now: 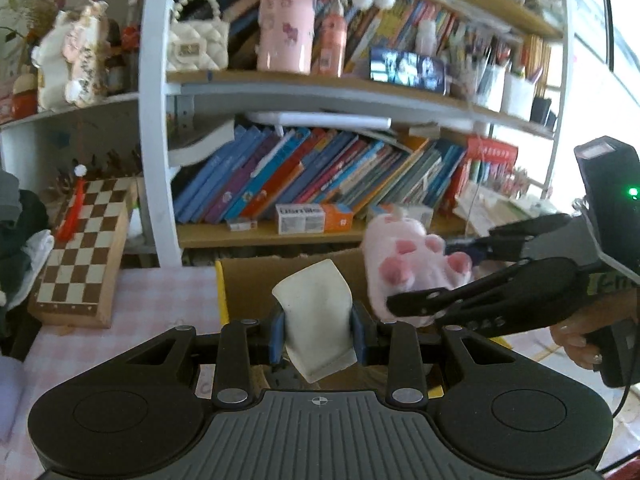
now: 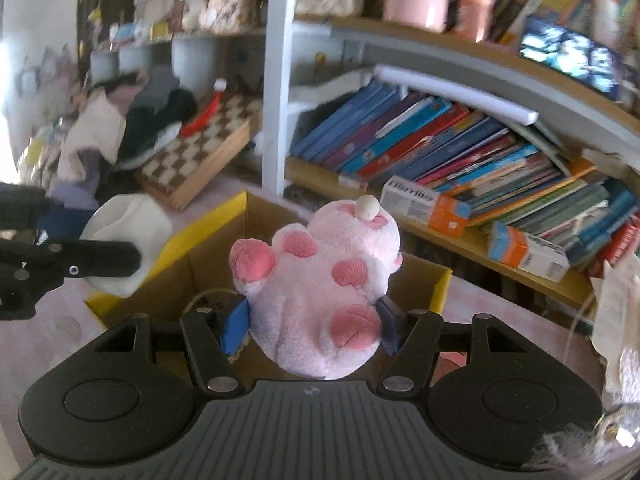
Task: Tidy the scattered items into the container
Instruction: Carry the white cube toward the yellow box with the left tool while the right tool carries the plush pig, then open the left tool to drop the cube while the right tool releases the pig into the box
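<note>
left wrist view: the left tool (image 1: 318, 332) pinches a cream, floppy fabric pouch (image 1: 316, 320) between its blue pads, raised over the brown cardboard box with yellow flaps (image 1: 240, 280) on the pink checked counter (image 1: 160, 300), likely for dropping in. the right tool (image 2: 312, 326), half spread, clamps a pink plush paw toy (image 2: 320, 292) above that box too.

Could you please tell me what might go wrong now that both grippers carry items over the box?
1. The right gripper and left gripper are close over the cardboard box; they could collide.
2. The white pouch is pinched narrowly and may slip.
3. The pink plush paw could land outside the box.
</note>
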A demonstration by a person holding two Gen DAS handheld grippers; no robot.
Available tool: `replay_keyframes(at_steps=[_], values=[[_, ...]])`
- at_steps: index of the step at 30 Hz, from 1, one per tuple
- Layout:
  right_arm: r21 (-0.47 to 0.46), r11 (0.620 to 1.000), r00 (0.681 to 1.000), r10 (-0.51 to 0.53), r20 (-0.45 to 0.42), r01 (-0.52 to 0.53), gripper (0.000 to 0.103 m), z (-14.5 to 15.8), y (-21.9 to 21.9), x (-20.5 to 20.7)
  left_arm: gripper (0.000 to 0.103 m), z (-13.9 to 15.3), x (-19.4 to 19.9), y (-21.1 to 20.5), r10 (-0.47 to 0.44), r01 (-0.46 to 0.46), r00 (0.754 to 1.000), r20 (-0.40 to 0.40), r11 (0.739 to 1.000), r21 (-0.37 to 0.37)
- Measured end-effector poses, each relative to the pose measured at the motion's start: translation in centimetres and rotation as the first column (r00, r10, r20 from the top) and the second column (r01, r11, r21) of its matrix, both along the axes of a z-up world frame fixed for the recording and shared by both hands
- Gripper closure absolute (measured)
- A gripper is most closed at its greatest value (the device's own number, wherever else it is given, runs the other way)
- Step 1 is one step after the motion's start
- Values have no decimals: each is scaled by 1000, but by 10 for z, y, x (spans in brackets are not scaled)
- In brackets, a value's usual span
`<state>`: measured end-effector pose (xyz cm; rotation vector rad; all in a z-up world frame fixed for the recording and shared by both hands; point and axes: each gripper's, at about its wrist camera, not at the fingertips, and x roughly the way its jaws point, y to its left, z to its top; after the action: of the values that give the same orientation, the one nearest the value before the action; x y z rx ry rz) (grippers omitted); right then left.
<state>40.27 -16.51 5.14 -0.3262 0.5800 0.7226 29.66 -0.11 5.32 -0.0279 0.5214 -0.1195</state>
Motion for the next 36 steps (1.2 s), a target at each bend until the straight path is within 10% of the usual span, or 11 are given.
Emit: replay_keyframes(at_steps=[9,28,33,36], values=[[-157,986,995,38,-92,-52,41,-43,24,49,72,-22,49,-8,17,-7,992,-122,997,75],[-110,994,984,-7,-178,-13,28,-50,25,82,68,-42,119,-16,74,-50,968,-239,993,106],[-59,998,990,-22,-142,14,19,-43,15,79,32,-30,111,-9,83,-69,980,-181,994,83],[-21,999,990,-46,-135,44,19,-33,6,75,30,-17,103,-5,81,-72,986,-146,995,66]])
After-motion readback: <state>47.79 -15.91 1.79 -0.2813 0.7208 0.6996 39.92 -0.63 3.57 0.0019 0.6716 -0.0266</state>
